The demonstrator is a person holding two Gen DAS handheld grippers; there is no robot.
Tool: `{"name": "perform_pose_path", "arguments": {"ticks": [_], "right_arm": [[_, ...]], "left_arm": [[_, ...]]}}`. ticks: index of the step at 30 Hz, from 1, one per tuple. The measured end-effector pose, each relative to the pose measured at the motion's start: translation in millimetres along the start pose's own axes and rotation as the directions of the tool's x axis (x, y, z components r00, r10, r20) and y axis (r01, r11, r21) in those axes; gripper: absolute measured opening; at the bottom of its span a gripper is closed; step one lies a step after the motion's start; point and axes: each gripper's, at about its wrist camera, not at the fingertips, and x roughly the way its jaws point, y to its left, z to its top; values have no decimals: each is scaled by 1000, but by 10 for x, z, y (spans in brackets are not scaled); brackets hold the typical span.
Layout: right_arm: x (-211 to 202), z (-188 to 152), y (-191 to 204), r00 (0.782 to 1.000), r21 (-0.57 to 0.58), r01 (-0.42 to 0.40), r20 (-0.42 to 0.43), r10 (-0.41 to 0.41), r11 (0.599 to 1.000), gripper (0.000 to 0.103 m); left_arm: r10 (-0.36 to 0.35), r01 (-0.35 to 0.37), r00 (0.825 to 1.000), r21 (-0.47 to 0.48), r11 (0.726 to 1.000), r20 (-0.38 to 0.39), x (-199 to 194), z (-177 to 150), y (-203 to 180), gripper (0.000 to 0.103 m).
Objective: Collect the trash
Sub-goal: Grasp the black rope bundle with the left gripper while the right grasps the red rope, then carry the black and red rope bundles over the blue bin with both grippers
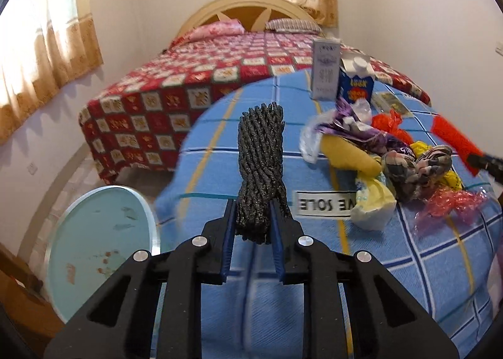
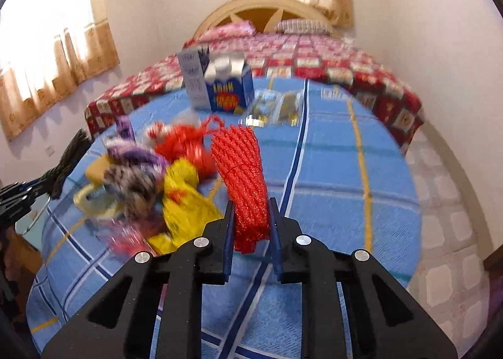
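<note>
Jaws clamped on both sides: left gripper (image 1: pixel 254 220) pinches a black rope bundle (image 1: pixel 261 167), right gripper (image 2: pixel 251 220) an orange rope bundle (image 2: pixel 240 176). Wrapper pile (image 1: pixel 377 158) and cartons (image 1: pixel 355 81) crowd the blue-clothed counter (image 1: pixel 239 151) between them.

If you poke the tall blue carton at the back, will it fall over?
Probably, yes. The blue carton stands upright and is taller than it is wide, so a push near its top would likely tip it. It sits on a soft blue cloth, which may make it wobblier. Whether it is full cannot be told.

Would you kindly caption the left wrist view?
Left gripper clamps a black rope bundle above the blue checked cloth beside piled trash.
</note>
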Motion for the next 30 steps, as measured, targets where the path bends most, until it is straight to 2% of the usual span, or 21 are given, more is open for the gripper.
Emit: {"name": "perform_pose_path", "arguments": {"ticks": [4, 6, 20, 30], "right_arm": [[-84, 125, 226, 998, -56, 5, 56, -2, 998, 20], [-74, 165, 416, 997, -93, -15, 72, 21, 996, 20], [137, 339, 1509, 976, -256, -178, 74, 203, 950, 20], [306, 383, 2056, 959, -326, -248, 53, 279, 912, 20]], "left_arm": [[52, -52, 998, -1, 999, 22, -196, -38, 174, 21], [73, -73, 997, -10, 997, 30, -272, -59, 261, 21], [177, -175, 984, -65, 982, 26, -525, -237, 815, 21], [230, -229, 973, -99, 968, -2, -568, -389, 1105, 21]]}}
